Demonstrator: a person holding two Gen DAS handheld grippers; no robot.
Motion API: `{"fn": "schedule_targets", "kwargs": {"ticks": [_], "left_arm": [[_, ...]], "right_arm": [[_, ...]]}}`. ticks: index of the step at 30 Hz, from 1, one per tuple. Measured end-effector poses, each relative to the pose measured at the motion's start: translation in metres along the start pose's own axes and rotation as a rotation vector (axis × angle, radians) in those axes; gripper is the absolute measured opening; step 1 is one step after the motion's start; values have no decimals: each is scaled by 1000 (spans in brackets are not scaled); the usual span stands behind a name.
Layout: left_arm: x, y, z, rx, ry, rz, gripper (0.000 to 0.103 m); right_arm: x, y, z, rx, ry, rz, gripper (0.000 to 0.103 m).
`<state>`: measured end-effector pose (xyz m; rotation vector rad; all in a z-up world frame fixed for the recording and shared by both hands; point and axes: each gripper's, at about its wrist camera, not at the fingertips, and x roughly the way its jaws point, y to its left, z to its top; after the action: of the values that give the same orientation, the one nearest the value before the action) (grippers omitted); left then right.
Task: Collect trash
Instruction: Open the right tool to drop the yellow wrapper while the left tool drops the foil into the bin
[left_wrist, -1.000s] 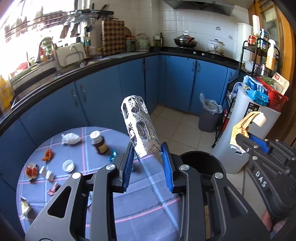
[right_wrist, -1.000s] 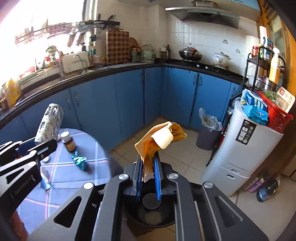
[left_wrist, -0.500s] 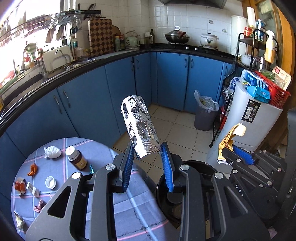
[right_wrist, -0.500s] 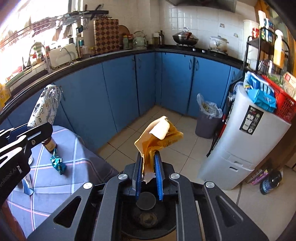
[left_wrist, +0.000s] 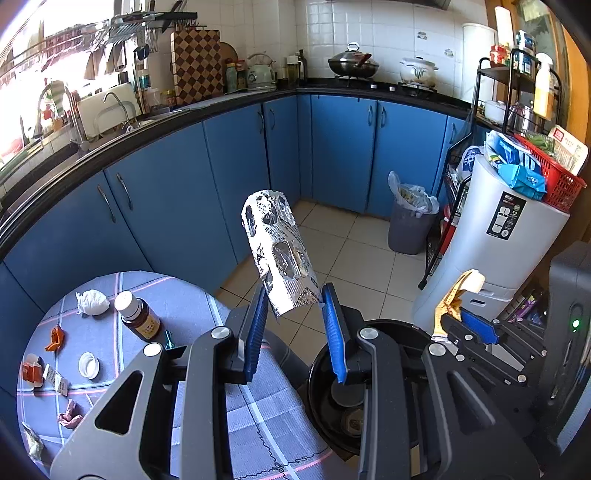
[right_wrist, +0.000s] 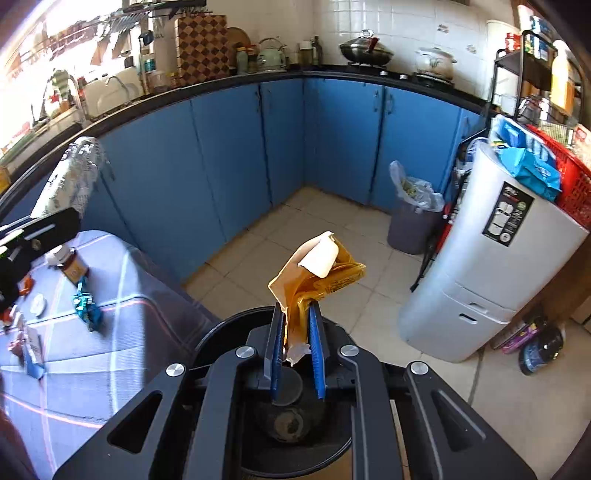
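Note:
My left gripper (left_wrist: 293, 314) is shut on a silver foil blister pack (left_wrist: 279, 254), held upright above the table edge; the pack also shows in the right wrist view (right_wrist: 70, 177). My right gripper (right_wrist: 297, 325) is shut on a crumpled yellow wrapper (right_wrist: 317, 273), directly above the black trash bin (right_wrist: 221, 328). In the left wrist view the bin (left_wrist: 317, 362) lies just right of my left gripper, with the right gripper (left_wrist: 448, 325) and its wrapper (left_wrist: 458, 291) over its far rim. The bin holds some trash at its bottom.
The round table with a grey checked cloth (left_wrist: 258, 413) carries a brown medicine bottle (left_wrist: 138, 317), a white tissue ball (left_wrist: 92, 302), a bottle cap (left_wrist: 88, 365), a blue-green wrapper (right_wrist: 86, 306) and several small scraps. A grey lined bin (left_wrist: 410, 225), white appliance (left_wrist: 491, 254) and blue cabinets stand beyond.
Both grippers have moved right, away from the table and toward the black bin. The right gripper now sits over the bin opening. Both still hold their items.

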<state>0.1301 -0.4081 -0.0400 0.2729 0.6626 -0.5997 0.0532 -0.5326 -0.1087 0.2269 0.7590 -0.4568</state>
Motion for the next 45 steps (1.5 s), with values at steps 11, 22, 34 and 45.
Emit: {"fn": "schedule_targets", "kwargs": {"ticks": [11, 22, 34, 45], "left_arm": [[4, -2, -1, 3, 7, 1, 31], [10, -3, -4, 7, 15, 5, 31], [15, -16, -3, 29, 31, -29, 32], [17, -31, 1, 53, 18, -41, 62]], "right_arm": [[18, -15, -16, -2, 20, 11, 23], [9, -15, -16, -14, -30, 15, 96], [0, -19, -14, -3, -59, -5, 96], [-2, -29, -15, 7, -63, -22, 96]]}}
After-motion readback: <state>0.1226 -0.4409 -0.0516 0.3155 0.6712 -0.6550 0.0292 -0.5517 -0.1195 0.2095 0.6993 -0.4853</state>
